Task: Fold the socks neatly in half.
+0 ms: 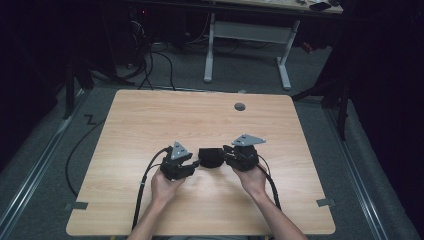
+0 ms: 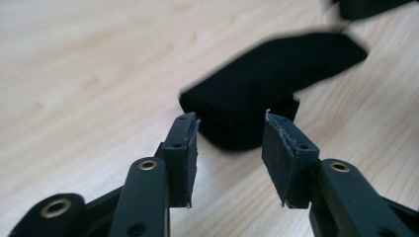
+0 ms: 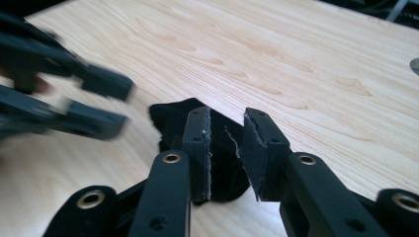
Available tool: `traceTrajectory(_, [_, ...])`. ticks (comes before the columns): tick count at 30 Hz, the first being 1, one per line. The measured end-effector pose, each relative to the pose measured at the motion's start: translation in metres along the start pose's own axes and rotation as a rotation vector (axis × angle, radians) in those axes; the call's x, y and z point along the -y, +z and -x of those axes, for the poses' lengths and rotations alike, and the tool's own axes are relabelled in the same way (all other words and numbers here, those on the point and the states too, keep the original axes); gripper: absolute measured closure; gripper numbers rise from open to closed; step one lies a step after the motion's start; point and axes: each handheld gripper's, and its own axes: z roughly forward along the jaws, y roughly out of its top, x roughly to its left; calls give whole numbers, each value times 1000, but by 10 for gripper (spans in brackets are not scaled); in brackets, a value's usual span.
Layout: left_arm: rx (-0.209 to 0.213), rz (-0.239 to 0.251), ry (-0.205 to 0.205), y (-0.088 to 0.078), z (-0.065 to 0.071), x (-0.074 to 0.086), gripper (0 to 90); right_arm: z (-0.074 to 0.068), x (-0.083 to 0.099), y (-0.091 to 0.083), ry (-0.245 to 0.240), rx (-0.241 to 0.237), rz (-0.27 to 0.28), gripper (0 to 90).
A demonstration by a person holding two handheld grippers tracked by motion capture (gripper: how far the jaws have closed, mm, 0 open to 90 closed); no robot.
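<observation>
Surface (image 1: 200, 115): a light wooden top filled the middle of the high view, with a round grey grommet (image 1: 240, 106) near its upper edge and grey tape tabs at the lower left and lower right corners.
Floor: grey carpet lay around the surface, with black cables trailing at the upper left of the high view.
Second desk (image 1: 247, 35): a white-legged frame stood at the top centre of the high view.
Hands: the left hand (image 1: 166, 187) and right hand (image 1: 254, 180) came in from the bottom edge, each gripping its tool.
Black cloth (image 1: 210, 157): a small dark folded piece sat at the centre of the high view, between the two claws; in the left gripper view it was in the middle (image 2: 267, 89), blurred.
Left claw (image 1: 196, 163): half open, jaws apart with the cloth just beyond the tips and nothing pressed between the pads.
Right claw (image 1: 226, 150): narrow, jaws drawn close with an edge of the cloth (image 3: 222, 148) between them; whether the pads pinched it I could not tell.
</observation>
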Motion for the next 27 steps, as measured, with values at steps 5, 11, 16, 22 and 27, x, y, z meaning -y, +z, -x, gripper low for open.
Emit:
traceTrajectory(5, [2,38,-72,6,-6,-23,541,3,1,22,15,3,-62,741])
traceTrajectory(11, [38,-44,-103,37,-5,-25,537,-1,12,33,6,-6,-108,715])
traceTrajectory(16, [38,-108,-69,46,-1,-6,536,-1,21,39,14,-19,-136,691])
traceTrajectory(22, [27,-112,-50,49,-2,4,524,-3,22,44,-10,-18,-148,677])
traceTrajectory(27, [21,-94,-55,44,1,-1,521,-2,18,35,-2,-16,-87,664])
